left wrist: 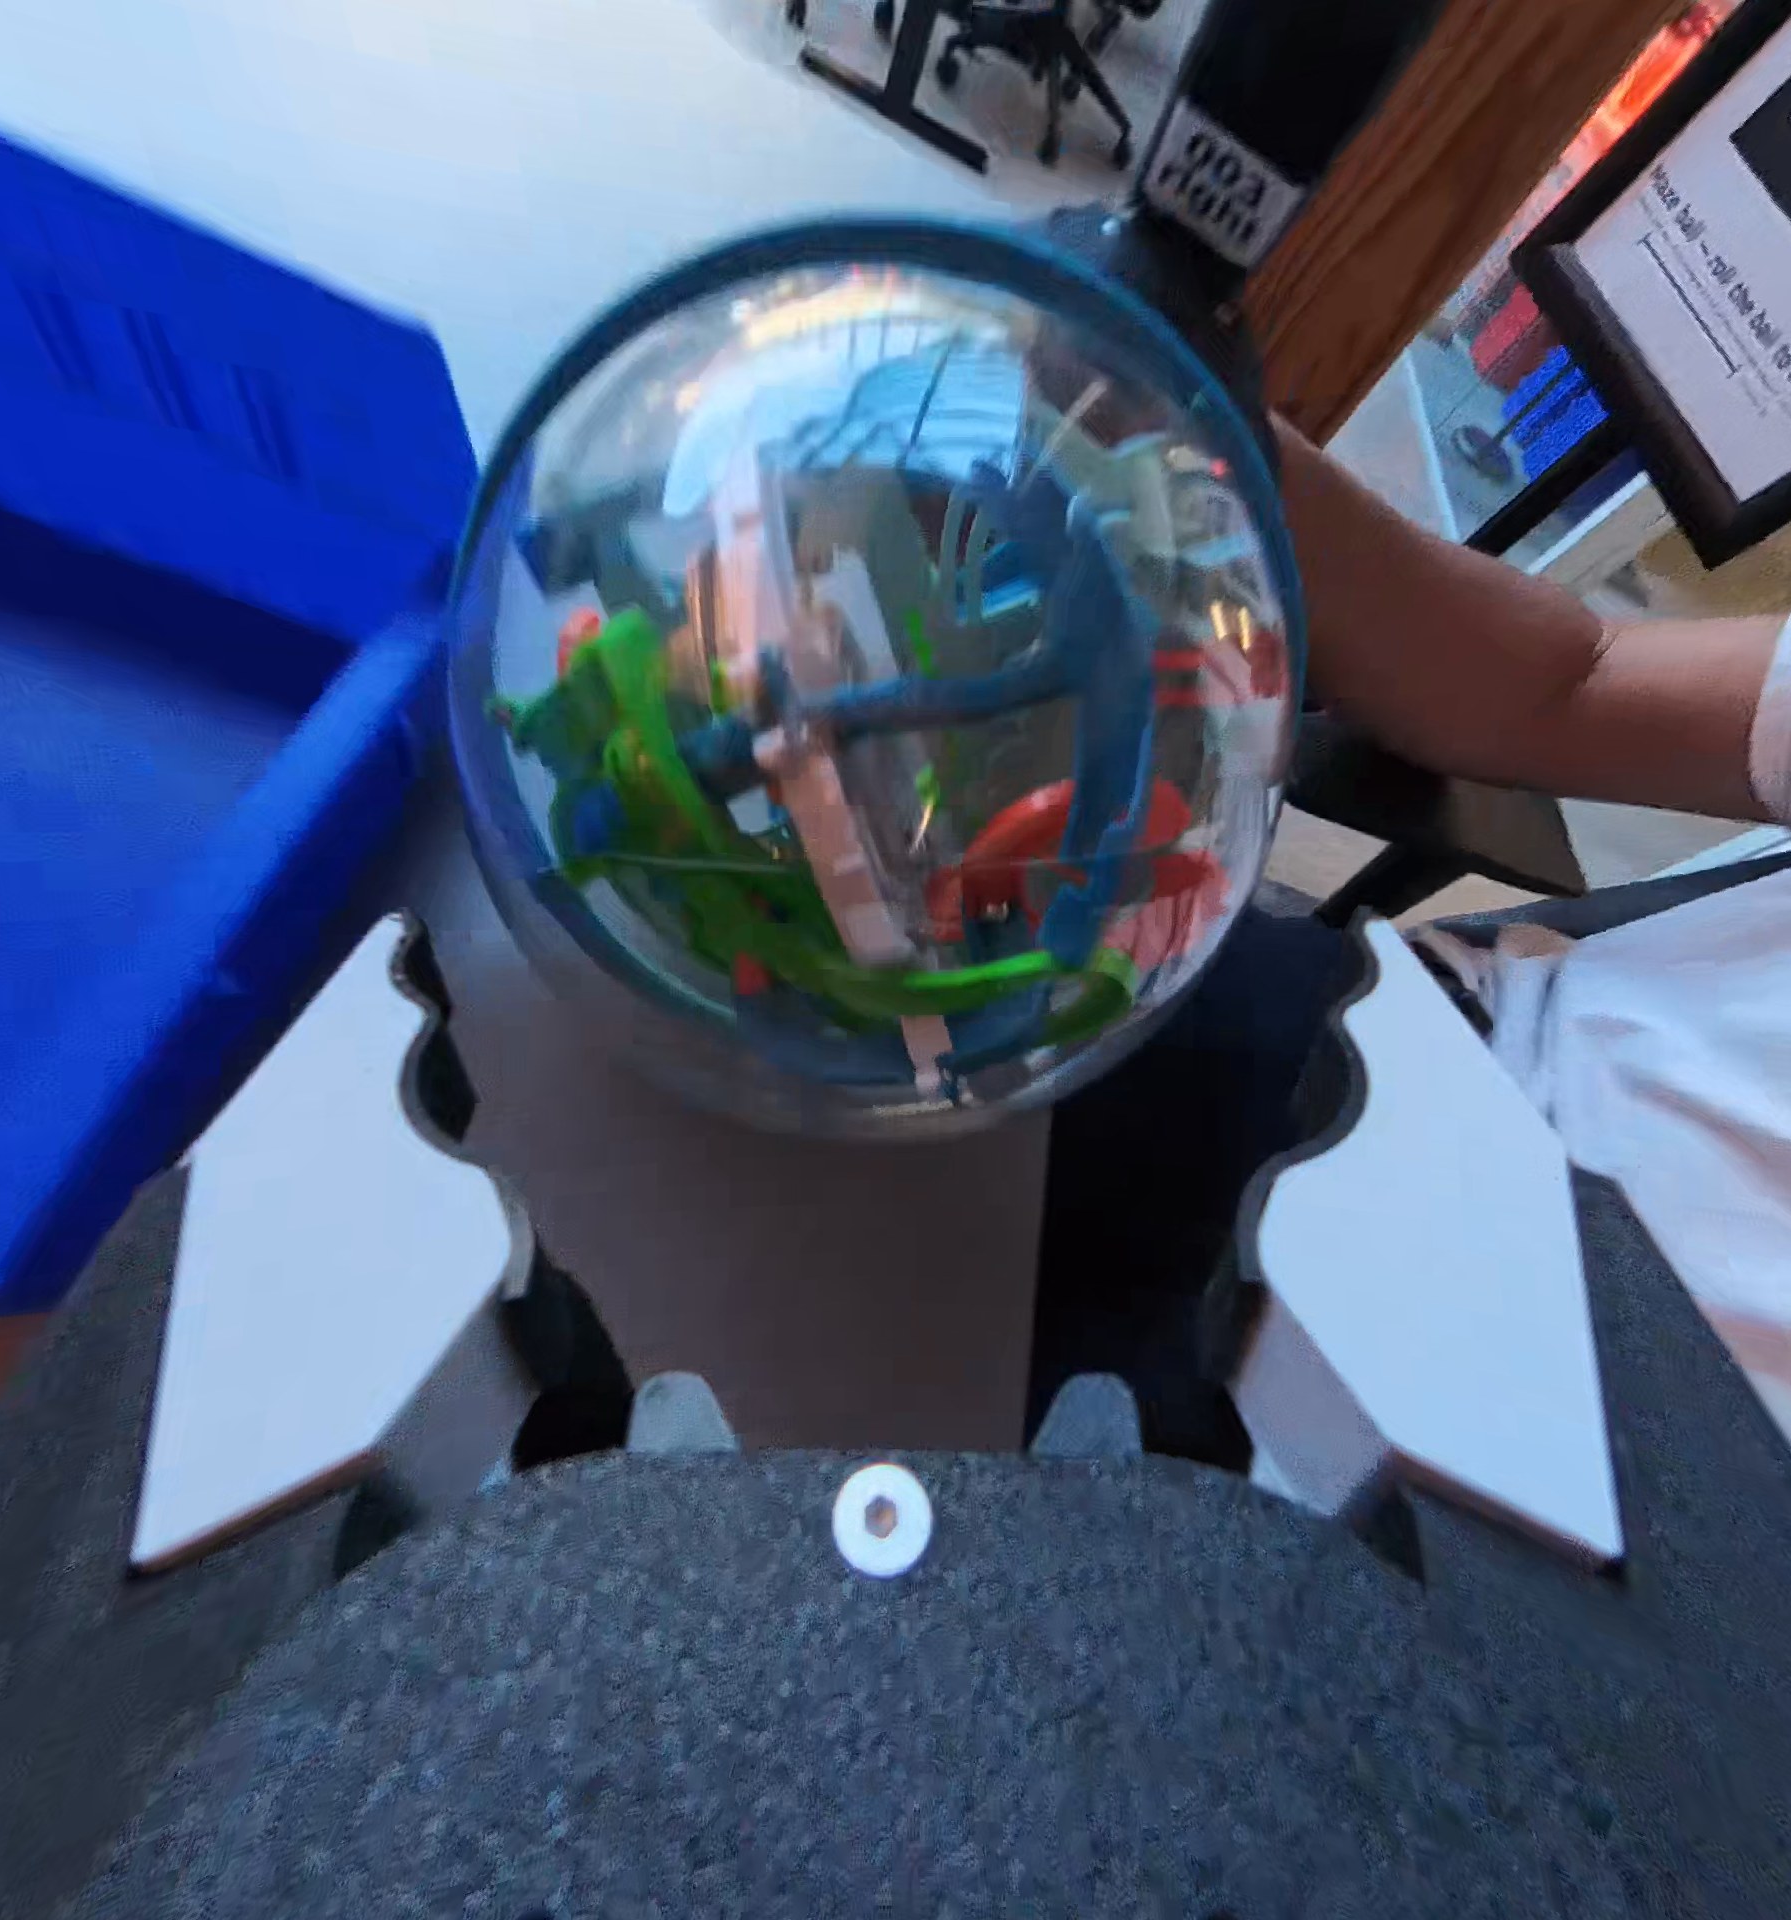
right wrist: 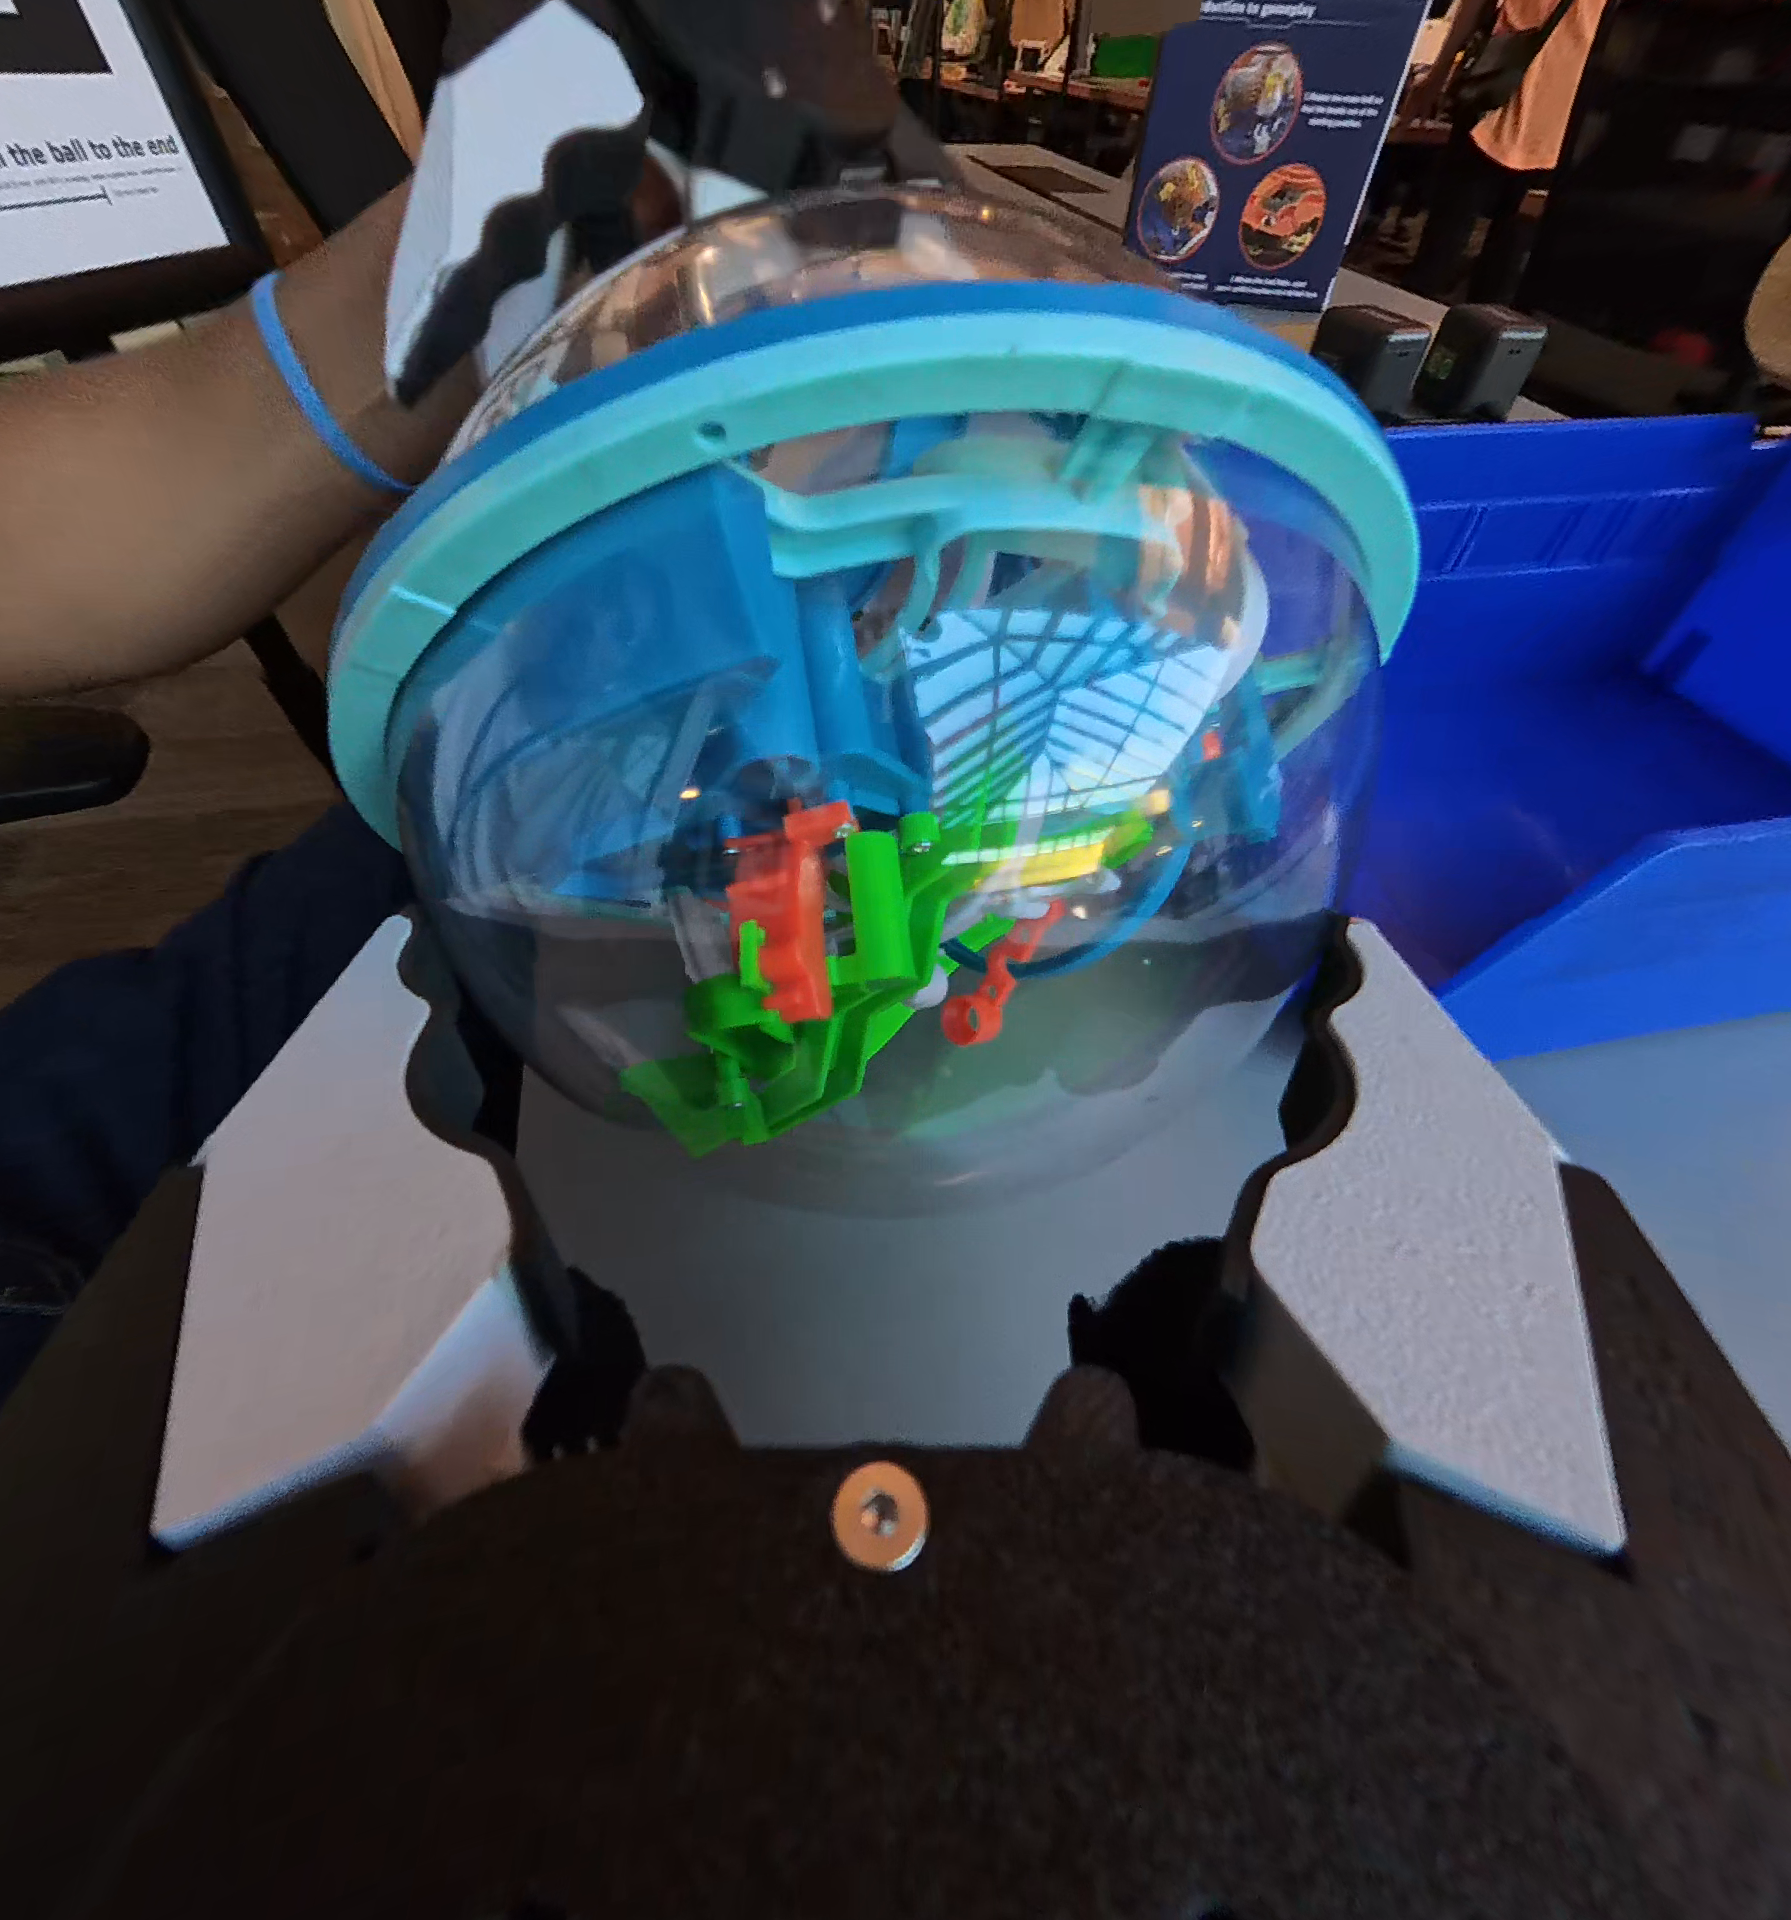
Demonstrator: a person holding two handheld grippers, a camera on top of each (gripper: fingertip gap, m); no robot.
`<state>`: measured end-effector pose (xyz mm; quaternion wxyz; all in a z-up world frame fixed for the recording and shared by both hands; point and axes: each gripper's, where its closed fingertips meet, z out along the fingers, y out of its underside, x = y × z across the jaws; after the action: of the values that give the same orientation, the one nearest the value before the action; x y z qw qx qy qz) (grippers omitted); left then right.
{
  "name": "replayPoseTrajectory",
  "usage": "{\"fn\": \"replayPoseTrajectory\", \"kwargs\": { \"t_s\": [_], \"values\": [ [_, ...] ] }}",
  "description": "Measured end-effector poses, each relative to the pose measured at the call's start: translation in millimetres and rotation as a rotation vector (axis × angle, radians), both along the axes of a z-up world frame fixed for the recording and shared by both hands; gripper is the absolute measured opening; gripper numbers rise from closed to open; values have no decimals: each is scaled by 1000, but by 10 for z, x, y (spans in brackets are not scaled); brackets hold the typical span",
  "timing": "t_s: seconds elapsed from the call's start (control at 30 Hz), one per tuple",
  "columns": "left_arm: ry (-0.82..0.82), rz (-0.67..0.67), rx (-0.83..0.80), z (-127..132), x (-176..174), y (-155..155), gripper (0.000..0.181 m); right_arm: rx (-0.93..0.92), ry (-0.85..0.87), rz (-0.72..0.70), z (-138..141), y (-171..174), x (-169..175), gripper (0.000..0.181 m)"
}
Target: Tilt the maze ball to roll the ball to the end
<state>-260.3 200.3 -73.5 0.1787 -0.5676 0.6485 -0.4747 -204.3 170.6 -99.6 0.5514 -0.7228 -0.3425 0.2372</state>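
Maze ball (right wrist: pixel 870 727) is up off the surface, pinned between our two tongs from opposite sides, right next to the blue bin (right wrist: pixel 1618 748).

Right tongs (right wrist: pixel 875 997): spread wide, fingers hugging the lower half of the clear shell on both flanks, so grasping the maze ball. Left tongs (left wrist: pixel 880 977): also spread wide, with the sphere sitting just past the fingertips. That view is blurred, so we can't tell whether they actually clamp it or just brace against it.

The light blue ring (right wrist: pixel 517 623) around the sphere sits well off level, so the ball is clearly tilted.

Progress: pickup and two-sided hold look done, and we judge the tilting to be underway. We can't find the small rolling ball anywhere among the green, orange and blue tracks (right wrist: pixel 797 997) because of glare and reflections. So there's no telling how far along the track it is or whether it's near the end. We'd assume most of the rolling is still left.
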Motion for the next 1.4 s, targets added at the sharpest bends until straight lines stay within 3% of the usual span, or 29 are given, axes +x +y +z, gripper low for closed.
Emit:
{"fn": "replayPoseTrajectory", "kwargs": {
  "t_s": [0.07, 0.13, 0.27, 0.47, 0.6, 0.8, 1.03, 1.4],
  "values": [
    [37, -70, 44, 11, 83, -8, 159, 5, 7, 20, 19, 24, -22, 154],
    [160, -126, 56, -138, 134, -28, 158, 4, 13, 33, 24, 52, -46, 154],
    [216, -120, 4, -179, 163, 29, 159, -7, 57, 18, 53, 35, 42, 146],
    [79, -70, -216, -123, 149, 54, 158, -85, -123, -120, -339, 22, 173, 154],
    [-4, -102, -330, -88, 61, 16, 159, -110, -77, 35, -316, -1, -166, 151],
    [-8, -239, -301, -166, -223, -227, 158, -48, -104, 121, -39, -185, -332, 151],
    [-45, -226, -250, -160, -176, -268, 158, -17, -160, 118, -56, -220, -282, 151],
    [75, -69, -555, -132, -29, -290, 158, -216, 155, 200, -59, -264, -188, 154]
  ]
}}
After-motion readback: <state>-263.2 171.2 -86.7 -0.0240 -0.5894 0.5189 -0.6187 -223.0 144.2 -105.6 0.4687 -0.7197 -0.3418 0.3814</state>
